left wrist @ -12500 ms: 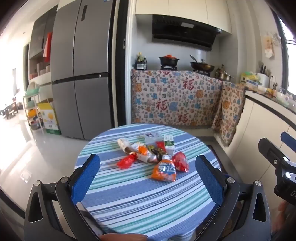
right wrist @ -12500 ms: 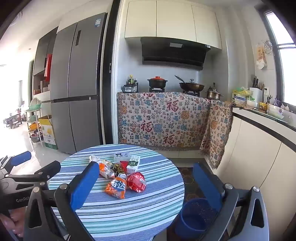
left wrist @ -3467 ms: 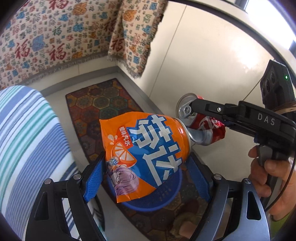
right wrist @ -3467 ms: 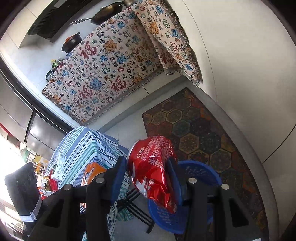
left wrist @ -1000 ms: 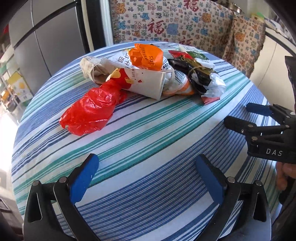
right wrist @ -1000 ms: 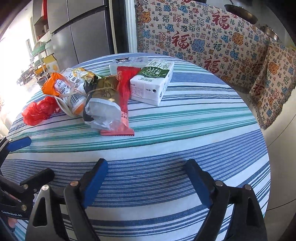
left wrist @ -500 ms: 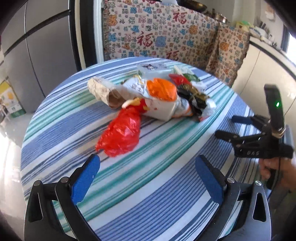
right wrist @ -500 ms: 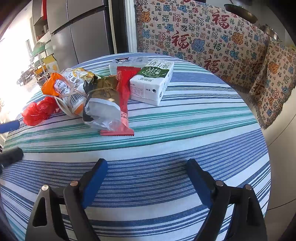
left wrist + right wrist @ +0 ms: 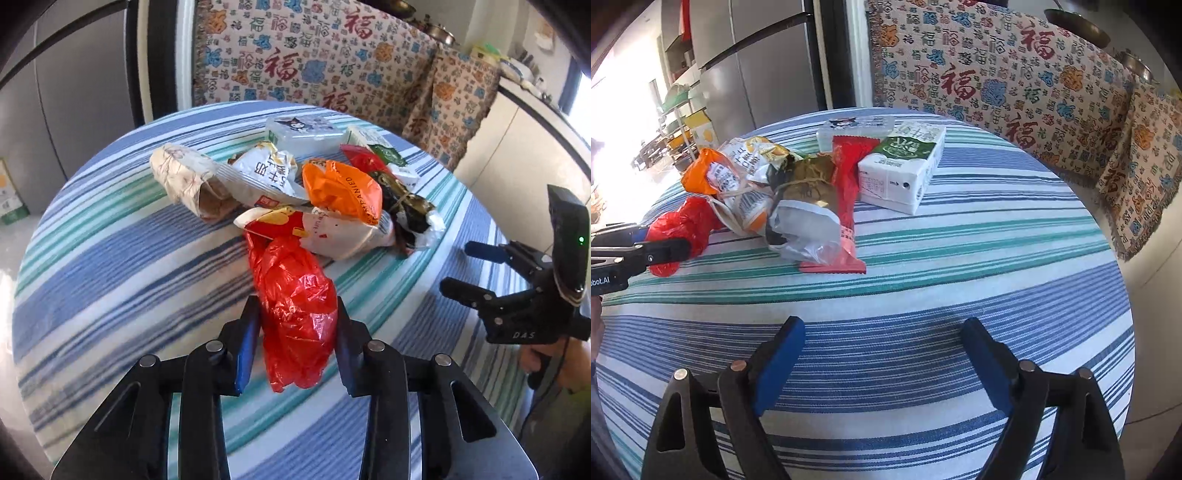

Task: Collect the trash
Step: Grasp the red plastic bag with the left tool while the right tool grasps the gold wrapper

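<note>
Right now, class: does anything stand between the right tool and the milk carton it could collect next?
Nothing visible does. Only bare striped tablecloth lies between the open right tool and the milk carton; the wrapper pile sits left of that path.

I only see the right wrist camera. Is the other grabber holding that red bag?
Observer: Yes. The left gripper has both blue pads pressed against the red plastic bag.
Operator: Is any trash hiding from me?
Observer: A rolled beige paper wrapper lies beyond the orange packet.
Operator: How does my grabber look from there?
Observer: The right gripper is open with nothing between its fingers, and a green light is lit on it.
</note>
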